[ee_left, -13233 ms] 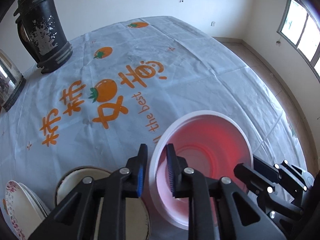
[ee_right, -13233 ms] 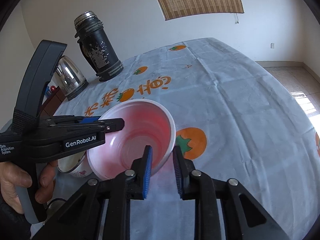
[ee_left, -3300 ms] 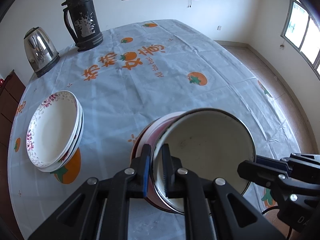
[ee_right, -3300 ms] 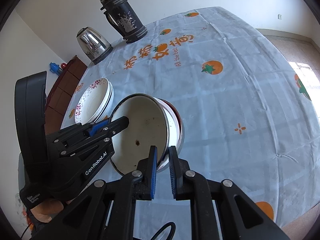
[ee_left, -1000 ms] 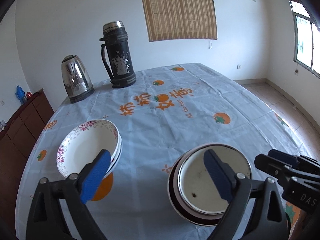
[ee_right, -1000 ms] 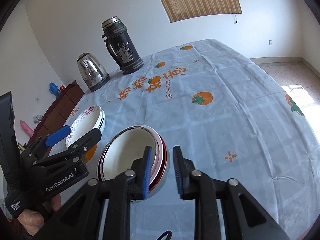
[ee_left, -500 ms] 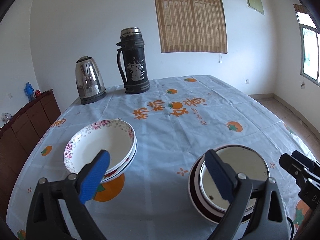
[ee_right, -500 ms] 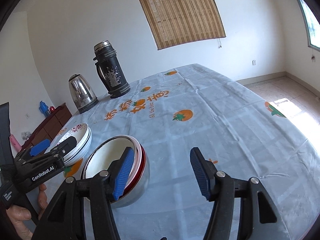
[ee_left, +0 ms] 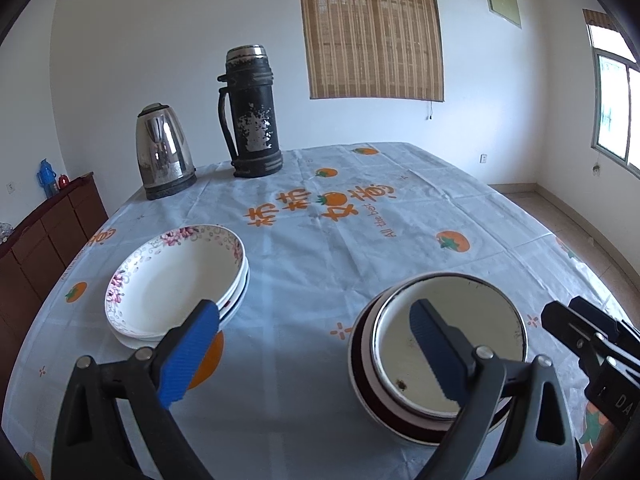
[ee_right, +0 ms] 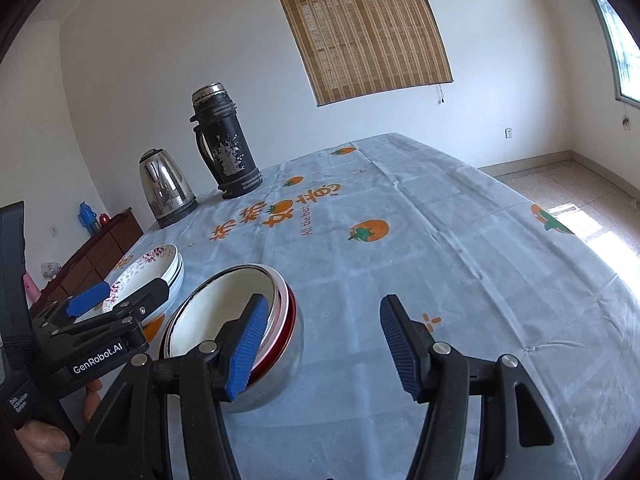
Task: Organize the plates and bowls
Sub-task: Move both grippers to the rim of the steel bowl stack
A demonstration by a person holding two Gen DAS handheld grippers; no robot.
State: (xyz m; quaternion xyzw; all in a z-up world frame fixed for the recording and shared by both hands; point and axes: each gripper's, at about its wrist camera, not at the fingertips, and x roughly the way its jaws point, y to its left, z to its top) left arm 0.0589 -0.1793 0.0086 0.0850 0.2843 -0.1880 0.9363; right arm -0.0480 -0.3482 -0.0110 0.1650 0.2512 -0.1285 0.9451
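A stack of nested bowls (ee_left: 440, 352), a cream enamel bowl inside red-rimmed ones, stands on the tablecloth near the front; it also shows in the right wrist view (ee_right: 236, 320). A stack of white floral plates (ee_left: 176, 276) lies to its left, also seen in the right wrist view (ee_right: 152, 268). My left gripper (ee_left: 312, 352) is open and empty, held above and short of both stacks. My right gripper (ee_right: 320, 344) is open and empty, just right of the bowls.
A black thermos (ee_left: 250, 112) and a steel kettle (ee_left: 162, 152) stand at the table's far left. A dark wooden cabinet (ee_left: 40, 236) lies beyond the left edge. The tablecloth (ee_right: 440, 260) with orange prints stretches far right.
Both grippers let go of the bowl stack, opened wide and drew back and up. The bowls now rest on the table beside the plates.
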